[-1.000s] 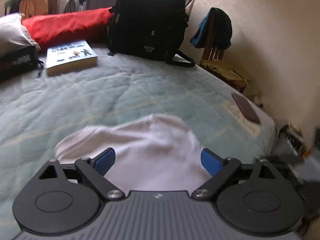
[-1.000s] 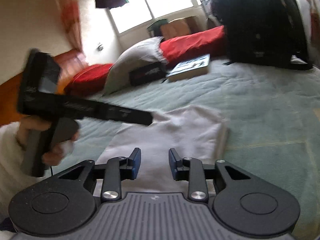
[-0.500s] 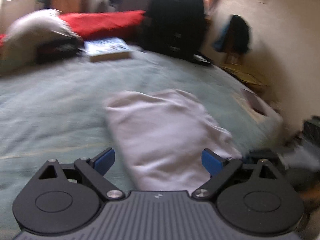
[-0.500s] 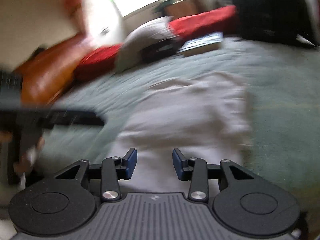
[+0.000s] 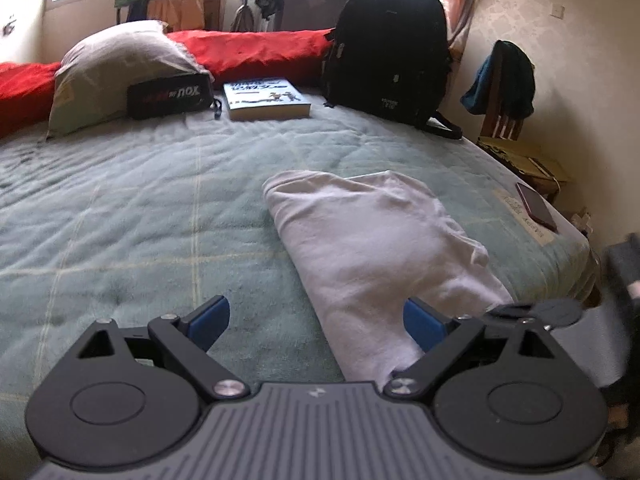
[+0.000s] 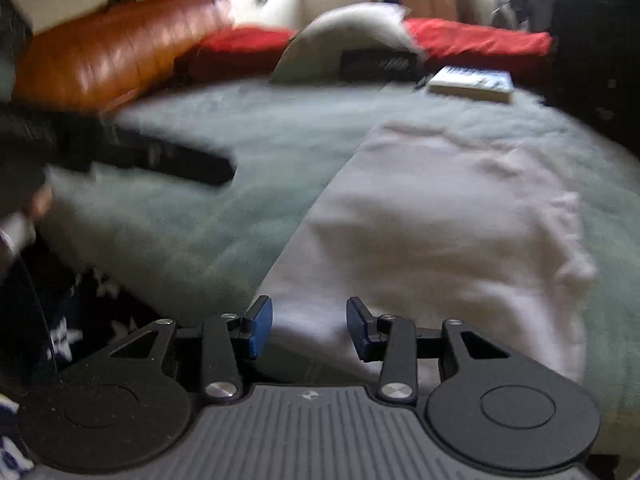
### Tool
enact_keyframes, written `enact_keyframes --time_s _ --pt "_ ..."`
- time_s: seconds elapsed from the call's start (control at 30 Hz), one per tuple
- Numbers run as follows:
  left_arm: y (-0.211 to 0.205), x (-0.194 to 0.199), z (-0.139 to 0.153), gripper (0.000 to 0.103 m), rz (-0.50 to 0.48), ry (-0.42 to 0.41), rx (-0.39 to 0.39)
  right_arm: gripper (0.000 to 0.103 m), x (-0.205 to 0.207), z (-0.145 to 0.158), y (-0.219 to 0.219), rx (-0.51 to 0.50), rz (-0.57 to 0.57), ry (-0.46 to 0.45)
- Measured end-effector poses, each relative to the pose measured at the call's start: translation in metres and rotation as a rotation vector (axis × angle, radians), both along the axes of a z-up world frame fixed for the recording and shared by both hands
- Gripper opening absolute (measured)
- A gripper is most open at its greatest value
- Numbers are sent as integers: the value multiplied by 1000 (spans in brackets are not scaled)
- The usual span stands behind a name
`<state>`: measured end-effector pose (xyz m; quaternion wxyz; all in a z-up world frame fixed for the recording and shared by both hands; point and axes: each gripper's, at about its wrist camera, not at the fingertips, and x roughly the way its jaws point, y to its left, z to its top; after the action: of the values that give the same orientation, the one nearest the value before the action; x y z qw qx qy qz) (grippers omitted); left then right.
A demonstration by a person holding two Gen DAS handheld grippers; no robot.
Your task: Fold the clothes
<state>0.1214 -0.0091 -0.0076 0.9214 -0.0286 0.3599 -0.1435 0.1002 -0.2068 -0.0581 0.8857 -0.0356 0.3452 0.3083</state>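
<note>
A white folded garment point(image 5: 376, 248) lies on the green blanket point(image 5: 140, 216) of a bed. My left gripper point(image 5: 316, 322) hovers over the garment's near left edge, jaws wide open and nothing pressed between the blue pads point(image 5: 210, 318). The blurred right wrist view shows the same garment point(image 6: 440, 220) spreading ahead and to the right. My right gripper point(image 6: 310, 330) is above the garment's near corner. Its jaws are opening, and cloth shows through the gap with neither pad pressing on it. The left gripper point(image 6: 224, 168) reaches in from the left there, with a hand behind it.
At the head of the bed are a pillow point(image 5: 116, 64), a black pouch point(image 5: 170, 96), a book point(image 5: 264, 98), a black backpack point(image 5: 388, 52) and red cushions point(image 5: 256, 50). A phone point(image 5: 536, 210) lies near the right edge. A chair point(image 5: 508, 92) stands by the wall.
The left gripper has moved left, so the garment now lies mostly to its right instead of centred. The right gripper's jaws have widened, and the garment sits larger and further right in its view.
</note>
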Motion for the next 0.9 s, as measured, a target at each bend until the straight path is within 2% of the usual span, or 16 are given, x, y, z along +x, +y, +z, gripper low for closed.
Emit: enact_keyframes --time_s 0.07,0.17,0.3,0.37,0.53,0.63,0.7,0.77,0.9 --pt "-2 -4 -1 94 -14 -2 -4 56 5 2 -13 -5 -67 -16" --pt "-5 -11 -3 94 -45 -8 -2 56 12 -13 -33 -43 -168 46" --pt "-3 -8 -8 94 -30 19 -2 60 11 -20 -57 87 -189 122" --pt "-5 -3 -10 94 -12 35 3 60 14 -7 -60 126 -186 82" --pt "-8 0 -11 94 -29 38 -14 66 41 17 -60 112 -186 -72" --pt "-10 2 -13 94 -27 48 -1 66 75 1 -69 118 -248 -21" --pt "-9 4 -13 94 -25 52 6 66 81 -13 -80 144 -297 37" --pt "-7 9 -14 94 -34 57 -3 66 74 -19 -89 212 -290 36" --pt "-21 36 -11 94 -91 69 -19 66 65 -19 -96 237 -276 40"
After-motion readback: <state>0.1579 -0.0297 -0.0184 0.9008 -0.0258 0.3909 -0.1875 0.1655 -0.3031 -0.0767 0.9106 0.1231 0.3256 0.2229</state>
